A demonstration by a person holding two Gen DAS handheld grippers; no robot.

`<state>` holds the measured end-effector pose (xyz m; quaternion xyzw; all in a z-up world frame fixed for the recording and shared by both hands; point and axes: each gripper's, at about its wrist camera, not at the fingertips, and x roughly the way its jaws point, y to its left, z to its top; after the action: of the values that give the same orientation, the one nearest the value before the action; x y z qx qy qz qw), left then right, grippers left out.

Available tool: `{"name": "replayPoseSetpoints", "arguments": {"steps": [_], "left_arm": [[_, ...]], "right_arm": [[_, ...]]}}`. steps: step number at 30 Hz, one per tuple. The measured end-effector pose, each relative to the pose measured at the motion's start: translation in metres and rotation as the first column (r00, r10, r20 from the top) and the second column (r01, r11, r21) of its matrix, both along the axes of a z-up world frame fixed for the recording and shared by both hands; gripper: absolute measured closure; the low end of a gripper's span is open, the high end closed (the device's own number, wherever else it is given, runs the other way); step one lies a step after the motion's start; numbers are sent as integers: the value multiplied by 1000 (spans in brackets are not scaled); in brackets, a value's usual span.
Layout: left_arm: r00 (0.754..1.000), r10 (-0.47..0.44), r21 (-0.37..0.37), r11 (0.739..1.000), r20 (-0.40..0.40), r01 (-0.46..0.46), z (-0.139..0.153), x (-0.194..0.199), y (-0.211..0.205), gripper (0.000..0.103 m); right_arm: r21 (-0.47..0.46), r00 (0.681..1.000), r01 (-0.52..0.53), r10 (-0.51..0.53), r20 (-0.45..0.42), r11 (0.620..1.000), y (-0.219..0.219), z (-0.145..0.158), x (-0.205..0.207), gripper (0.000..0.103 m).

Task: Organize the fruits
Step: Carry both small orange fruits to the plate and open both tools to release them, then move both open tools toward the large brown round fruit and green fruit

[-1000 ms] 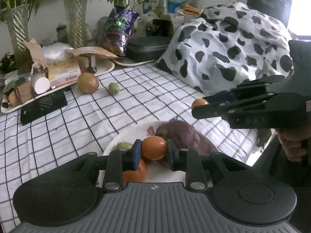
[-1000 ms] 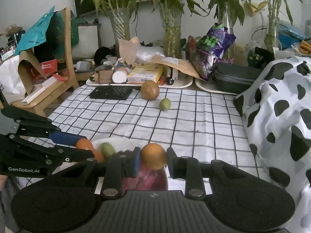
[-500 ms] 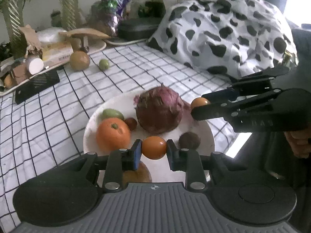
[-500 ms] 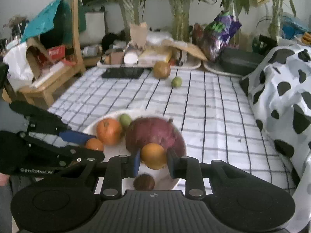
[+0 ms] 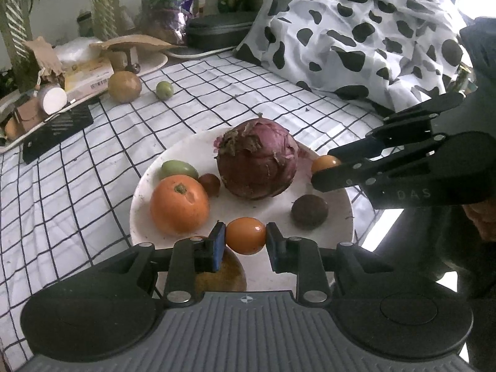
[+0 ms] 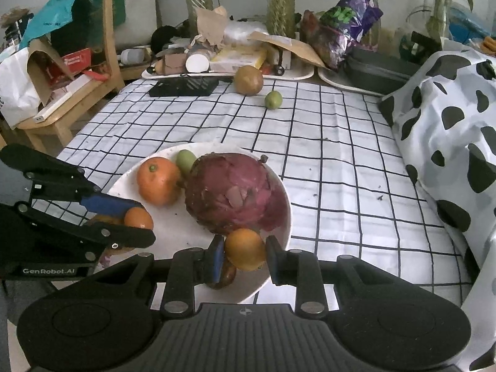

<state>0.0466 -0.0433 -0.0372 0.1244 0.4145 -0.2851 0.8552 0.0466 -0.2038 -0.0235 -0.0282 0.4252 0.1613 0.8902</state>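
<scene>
Left gripper [image 5: 245, 238] first: I have its jaws closed on a small orange tomato [image 5: 245, 235], pads pressing both sides, held just over the near rim of the plate [image 5: 186, 152]. I use that white plate as my landmark. On its left part I see a big orange [image 5: 179, 206], with a green fruit [image 5: 179, 169] behind it and a small dark red fruit [image 5: 209, 183] just beside it toward the middle. A purple cabbage [image 5: 256, 158] fills the plate's middle, touching the plate. Right of the cabbage, near the front, lies a dark round fruit [image 5: 309, 210]. A brown fruit [image 5: 221, 271] shows under my left jaw at the plate's near edge, mostly hidden.

Right gripper [image 6: 245, 249] next: its jaws are clamped on a yellow-orange fruit [image 6: 245, 249], held over the plate's near right edge, close against the cabbage's front. Another dark fruit [image 6: 224, 274] peeks out beneath it.

Well beyond the plate, on the checked cloth [image 6: 325, 155], a brown round fruit [image 6: 248, 80] and a small green one [image 6: 273, 99] sit near each other but apart. Right of the plate lies a spotted blanket [image 6: 449, 117].
</scene>
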Motion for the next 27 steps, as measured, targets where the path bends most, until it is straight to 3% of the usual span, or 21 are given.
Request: {"name": "replayPoseSetpoints", "arguments": {"steps": [2, 3, 4, 5, 6, 7, 9, 27], "left_arm": [[1000, -1, 15, 1000, 7, 1, -1, 1, -2, 75], [1000, -1, 23, 1000, 13, 1, -1, 0, -3, 75], [1000, -2, 29, 1000, 19, 2, -1, 0, -4, 69], [1000, -2, 36, 999, 28, 1, 0, -1, -5, 62], [999, 2, 44, 999, 43, -4, 1, -2, -5, 44], [997, 15, 65, 998, 74, -20, 2, -4, -6, 36], [992, 24, 96, 995, 124, -36, 4, -5, -6, 34], [986, 68, 40, 996, 149, -75, 15, -1, 3, 34]], "right_arm": [[-3, 1000, -3, 3, -1, 1000, 1, -1, 0, 73], [-6, 1000, -6, 6, -2, 1000, 2, -1, 1, 66], [-7, 1000, -10, 10, -2, 1000, 2, -1, 1, 59], [-9, 1000, -15, 15, 4, 1000, 3, -1, 0, 43], [-16, 1000, -18, 18, 16, 1000, 4, 0, -2, 31], [-21, 999, -24, 24, 31, 999, 5, 2, -3, 28], [-23, 999, -24, 25, 48, 999, 5, 5, -4, 16], [-2, 989, 77, -76, 125, 997, -6, 15, -3, 0]]}}
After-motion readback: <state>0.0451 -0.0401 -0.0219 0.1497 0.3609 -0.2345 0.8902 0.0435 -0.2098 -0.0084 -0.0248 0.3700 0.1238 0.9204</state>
